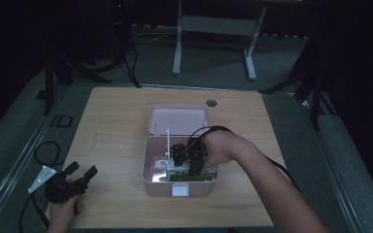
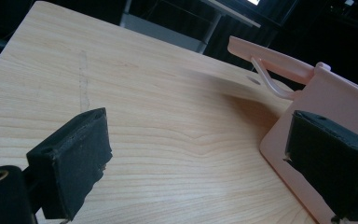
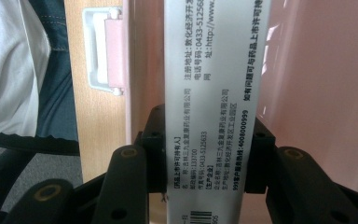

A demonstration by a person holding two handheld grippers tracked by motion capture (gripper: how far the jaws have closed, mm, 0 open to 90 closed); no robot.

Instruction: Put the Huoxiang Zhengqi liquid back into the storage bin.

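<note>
White medicine carton [image 3: 214,93], printed "4008009999", pinched in right hand-held gripper [image 3: 208,154]; left hand-held gripper [image 2: 205,154] spread wide.

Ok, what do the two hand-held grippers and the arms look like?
Both hand-held grippers, left and right, are black with two jaws; the left's pads are worn black foam. The left carries a grey three-cornered plate; black cables trail from them. Forearms are bare, without sleeves.

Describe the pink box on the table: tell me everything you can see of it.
The pink box is a rounded, plastic-looking case that stands open near the table's middle, its lid swung back on the far side. A white latch sits on the near wall and a thin white handle rises at the back. Cartons lie inside; the right gripper reaches in, shut on a white printed carton. The left gripper rests apart, open.
</note>
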